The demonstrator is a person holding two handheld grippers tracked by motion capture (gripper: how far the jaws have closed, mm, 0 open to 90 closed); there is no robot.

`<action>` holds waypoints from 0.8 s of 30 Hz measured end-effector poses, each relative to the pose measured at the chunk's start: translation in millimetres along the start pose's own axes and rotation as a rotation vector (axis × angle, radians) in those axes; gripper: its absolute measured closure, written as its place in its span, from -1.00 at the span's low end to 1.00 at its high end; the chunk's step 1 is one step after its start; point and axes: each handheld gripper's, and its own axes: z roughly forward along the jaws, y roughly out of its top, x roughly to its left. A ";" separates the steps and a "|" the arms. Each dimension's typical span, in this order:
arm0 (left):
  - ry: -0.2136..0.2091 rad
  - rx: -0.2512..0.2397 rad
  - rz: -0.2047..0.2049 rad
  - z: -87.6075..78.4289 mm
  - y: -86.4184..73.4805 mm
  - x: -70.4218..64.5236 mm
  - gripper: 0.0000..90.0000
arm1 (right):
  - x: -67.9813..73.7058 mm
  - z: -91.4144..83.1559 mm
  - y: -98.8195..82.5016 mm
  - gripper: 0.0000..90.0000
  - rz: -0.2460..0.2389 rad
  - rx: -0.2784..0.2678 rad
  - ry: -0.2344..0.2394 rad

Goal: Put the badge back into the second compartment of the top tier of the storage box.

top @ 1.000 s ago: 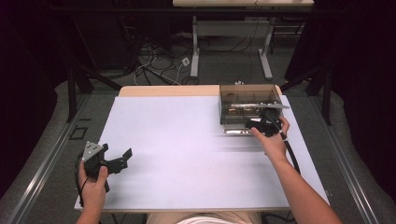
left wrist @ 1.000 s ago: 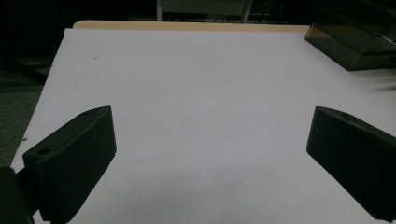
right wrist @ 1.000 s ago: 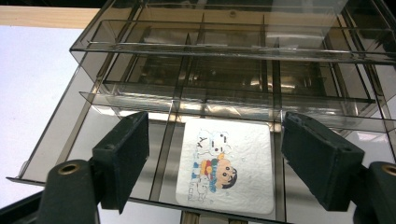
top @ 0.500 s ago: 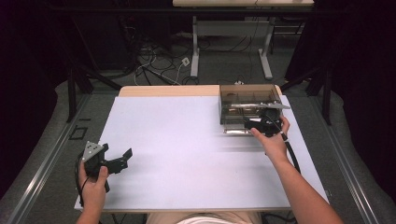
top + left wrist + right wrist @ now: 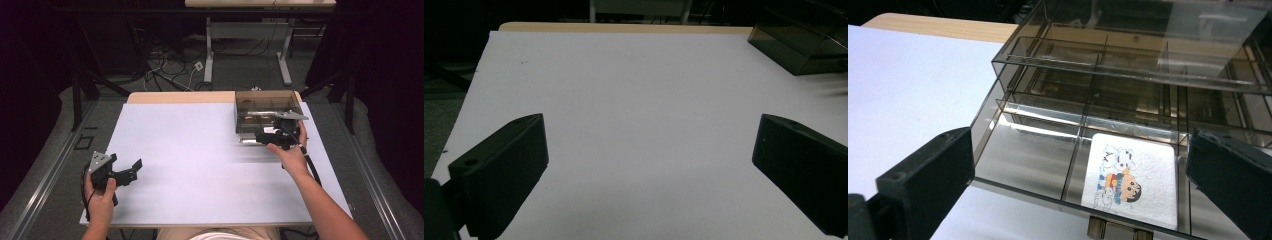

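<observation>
A smoky clear drawer box stands at the table's back right. Its lowest drawer is pulled out, and a white card with a cartoon print lies flat in one of its compartments. My right gripper sits at the drawer's front. Its jaws have just been opening and now stand wide, with the drawer's front ahead between them, untouched. My left gripper rests at the front left, open over bare white surface, holding nothing.
A white sheet covers the table, with a strip of wood showing along the far edge. The box's upper trays hold divided compartments. Desk legs and cables lie on the floor beyond the table.
The right gripper's jaws have spread apart in front of the drawer. The right hand has shifted only slightly. The left gripper has stayed where it was.
</observation>
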 end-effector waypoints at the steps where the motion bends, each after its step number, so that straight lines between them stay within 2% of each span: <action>1: 0.000 0.000 0.000 0.0 0.0 0.0 -0.96 | 1.8 -1.8 -0.2 -1.00 -0.001 -0.002 0.002; 3: 0.000 0.000 0.000 0.1 0.0 0.0 -0.96 | 4.2 -4.5 -1.0 -1.00 -0.018 -0.011 0.010; 13: -0.002 0.000 0.003 -0.2 0.0 -0.8 -0.96 | 12.6 -22.5 -5.0 -1.00 -0.031 -0.044 0.054; 20: -0.003 -0.001 0.005 0.0 0.2 -2.1 -0.96 | 16.9 -34.7 -15.1 -1.00 -0.051 -0.067 0.084; 24: -0.004 -0.002 0.006 -0.2 0.2 -2.6 -0.96 | 18.9 -40.5 -22.8 -1.00 -0.044 -0.066 0.103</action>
